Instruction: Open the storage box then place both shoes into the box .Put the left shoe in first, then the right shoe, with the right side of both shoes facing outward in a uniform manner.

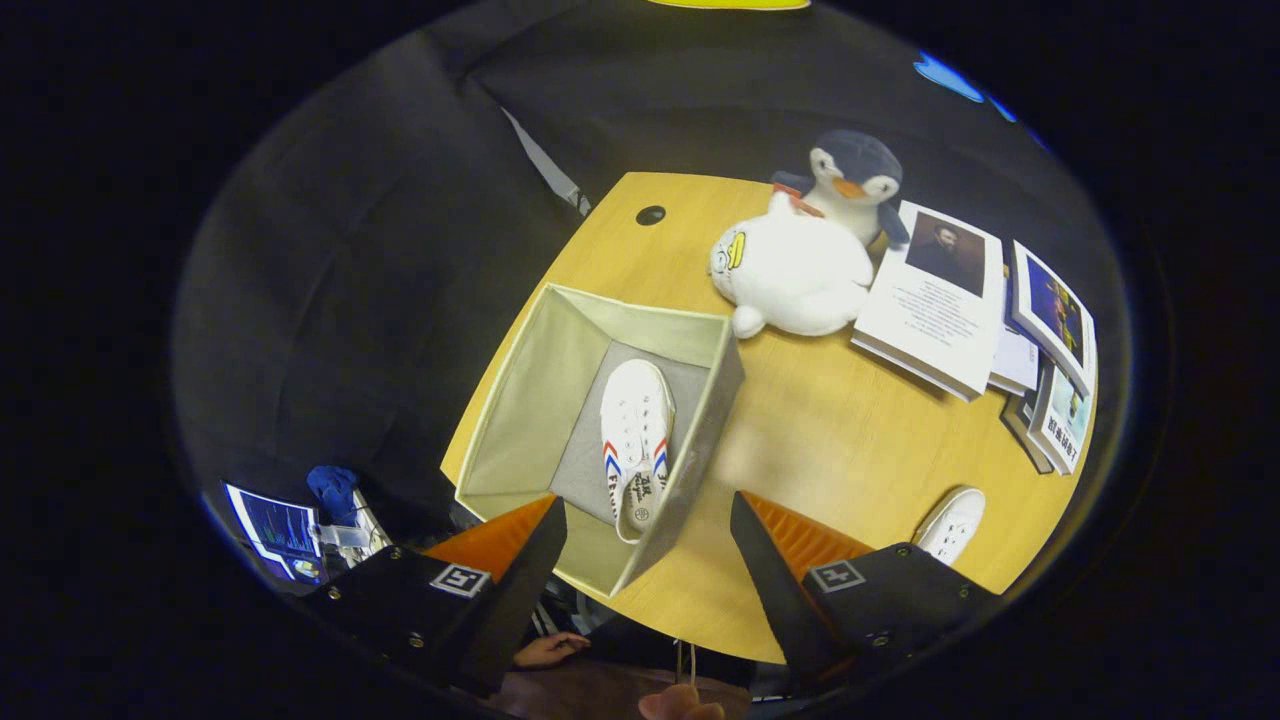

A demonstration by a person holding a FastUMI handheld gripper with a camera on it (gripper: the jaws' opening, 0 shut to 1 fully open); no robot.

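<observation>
One shoe (634, 440) lies in the open storage box (560, 350) — the other shoe (952, 522) (on the table (830, 430)) remains, gripper (648, 525) spread wide, empty.

The storage box (560, 400) is pale beige with a grey floor. The shoe (634, 440) inside it is white with red and blue stripes and black print by the heel. A second shoe (952, 524) is white. The table (840, 440) is yellow wood-grain. One plush toy (795, 275) is white with a yellow beak, and the penguin (852, 180) is dark blue-grey and white with an orange beak.
</observation>
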